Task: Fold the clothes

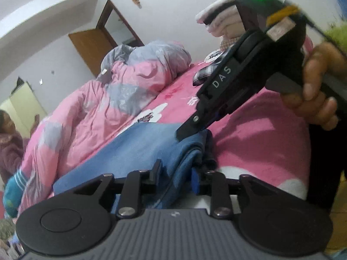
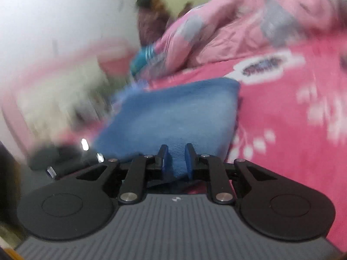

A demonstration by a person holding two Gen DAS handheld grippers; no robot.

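Holding the blue garment (image 1: 138,149) by its near edge, I have both claws on it: my left claw (image 1: 176,176) is clenched on a thick bunch of layered cloth, and my right claw (image 2: 176,161) pinches a ridge of the same fabric between its blue pads (image 2: 166,162). In the left wrist view the right claw (image 1: 190,127) comes down from about 1 o'clock and touches the cloth just beyond my own grip, my right hand (image 1: 314,91) wrapped round its handle.

The garment lies on the bed as a compact, several-layer rectangle, stacked edges showing at the near right corner. So I judge a fold is in hand or just laid; whether another fold is due or this is the final tidy, I cannot settle. Either way, the layers should stay aligned and both grips level, so nothing slides apart.

The bed sheet (image 1: 256,125) under it is bright pink with white flower prints, soft and likely to drag the cloth. At 11 o'clock a pink-and-grey quilt (image 1: 112,91) is heaped; at 12 to 1 o'clock lie a checked item (image 1: 205,73) and folded pale textiles (image 1: 221,19). A wooden door (image 1: 91,43) stands in the white wall. At 9 o'clock a person (image 1: 8,143) sits; the right wrist view is blurred, so details there are unclear.
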